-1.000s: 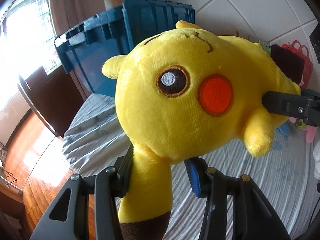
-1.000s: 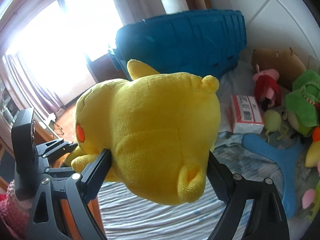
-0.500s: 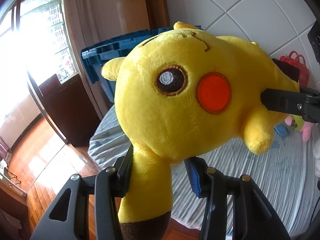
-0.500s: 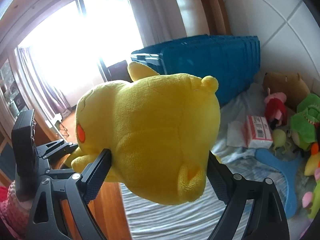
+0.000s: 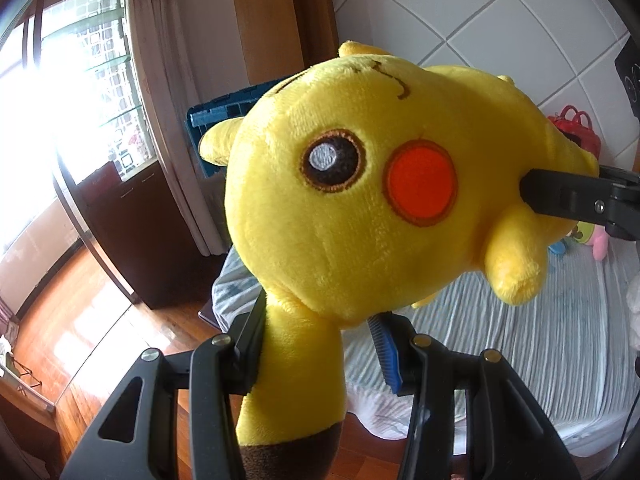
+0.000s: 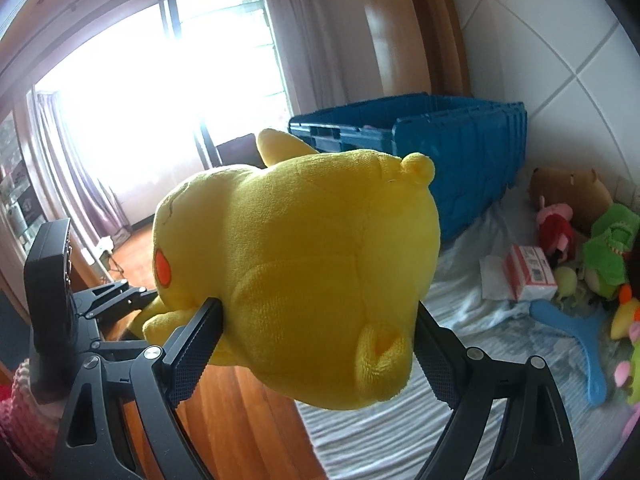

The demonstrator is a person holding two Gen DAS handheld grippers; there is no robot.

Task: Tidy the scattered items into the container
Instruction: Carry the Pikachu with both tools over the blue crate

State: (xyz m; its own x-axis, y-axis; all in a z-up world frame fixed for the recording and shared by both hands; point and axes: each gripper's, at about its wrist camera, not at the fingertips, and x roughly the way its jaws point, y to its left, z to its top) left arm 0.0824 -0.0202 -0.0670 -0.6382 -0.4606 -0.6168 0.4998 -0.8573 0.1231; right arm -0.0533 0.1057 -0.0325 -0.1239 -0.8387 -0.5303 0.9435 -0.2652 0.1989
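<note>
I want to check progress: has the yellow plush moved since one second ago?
Yes. The plush, held by both tools, has risen: the blue crate behind it now sits lower and looks smaller in both views.

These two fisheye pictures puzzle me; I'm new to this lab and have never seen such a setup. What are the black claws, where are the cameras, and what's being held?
The claws are two handheld grippers, one in each of a person's hands. Each carries a camera looking along its fingers. The left gripper pinches the ear of a yellow plush toy; the right gripper squeezes its body. Behind stands a blue crate on a striped bed, with more soft toys and a small box lying alongside.
</note>
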